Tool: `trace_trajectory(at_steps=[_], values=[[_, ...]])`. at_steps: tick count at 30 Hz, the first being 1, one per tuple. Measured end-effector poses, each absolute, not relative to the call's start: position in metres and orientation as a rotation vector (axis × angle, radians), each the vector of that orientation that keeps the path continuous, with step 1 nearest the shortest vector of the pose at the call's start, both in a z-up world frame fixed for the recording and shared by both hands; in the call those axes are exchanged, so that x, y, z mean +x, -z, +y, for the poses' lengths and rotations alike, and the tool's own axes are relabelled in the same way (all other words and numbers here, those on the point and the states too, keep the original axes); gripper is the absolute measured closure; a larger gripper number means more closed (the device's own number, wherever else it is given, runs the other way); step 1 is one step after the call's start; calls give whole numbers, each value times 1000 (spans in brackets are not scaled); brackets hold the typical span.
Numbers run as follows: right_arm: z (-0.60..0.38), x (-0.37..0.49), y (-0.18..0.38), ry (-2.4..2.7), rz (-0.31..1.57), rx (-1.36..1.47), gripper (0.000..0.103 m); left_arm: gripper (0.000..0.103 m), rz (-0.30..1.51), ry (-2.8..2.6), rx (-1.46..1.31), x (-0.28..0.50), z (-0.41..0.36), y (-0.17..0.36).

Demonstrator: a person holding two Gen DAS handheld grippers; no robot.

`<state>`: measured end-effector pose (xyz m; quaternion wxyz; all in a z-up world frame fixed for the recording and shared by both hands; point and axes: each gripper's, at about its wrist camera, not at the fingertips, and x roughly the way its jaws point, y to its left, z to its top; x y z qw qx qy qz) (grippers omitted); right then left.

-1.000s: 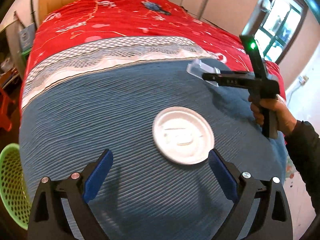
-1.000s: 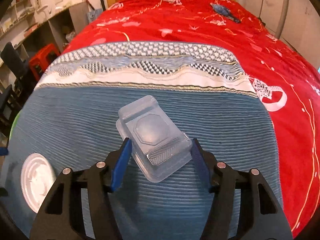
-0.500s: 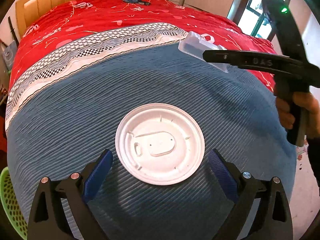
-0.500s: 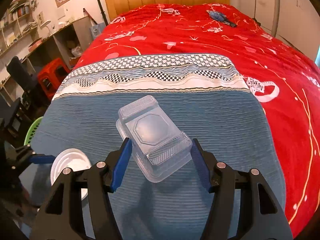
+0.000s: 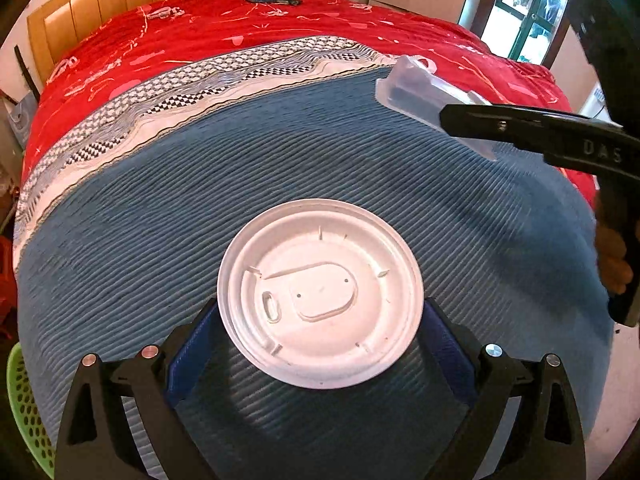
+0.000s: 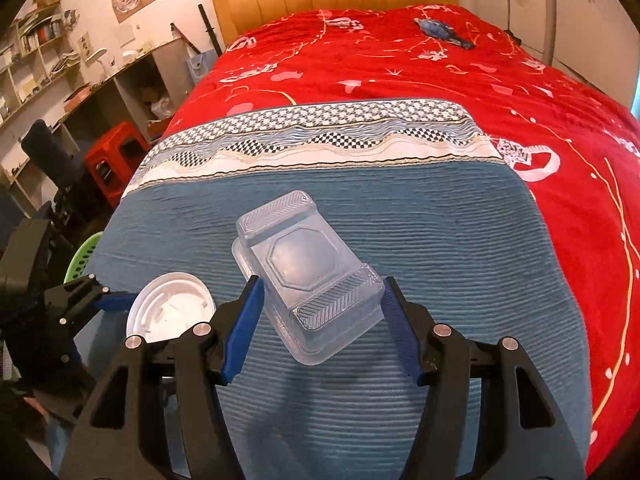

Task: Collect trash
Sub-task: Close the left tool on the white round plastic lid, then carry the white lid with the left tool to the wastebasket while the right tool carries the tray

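Blue blanket (image 5: pixel 160 240) on bed; green basket (image 5: pixel 24 412) off its left edge. Left gripper (image 5: pixel 320 344) has come down over the white lid (image 5: pixel 320 292): lid now sits between its wide-open fingers (image 5: pixel 192 344), empty, not yet pinched, so a grab looks ready. Right gripper (image 6: pixel 320 320), half-open, clamps the clear plastic container (image 6: pixel 308 276) between both pads, lifted off the blanket.

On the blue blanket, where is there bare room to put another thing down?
The blue blanket is bare between the patterned white border and the clear plastic box, and out toward the red quilt. It is crowded near the corner by the green basket: the white lid lies there, between the left gripper fingers.
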<state>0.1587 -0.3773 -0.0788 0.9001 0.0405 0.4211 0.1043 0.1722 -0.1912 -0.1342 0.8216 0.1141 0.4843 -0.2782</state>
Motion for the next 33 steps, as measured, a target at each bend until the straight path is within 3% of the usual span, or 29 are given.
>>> trace_trajectory(at_steps=[3,16,25,33], values=[[-376,155,77,-216,868,92,43,15,1017,581,248,171,-190,133],[-348,124,54,-234,832,98,43,17,930,473,138,153,-135,91],[-287,106,38,-332,806,94,43,17,848,322,42,123,-35,52],[-203,109,37,-465,821,70,43,17,850,143,-35,102,69,51]])
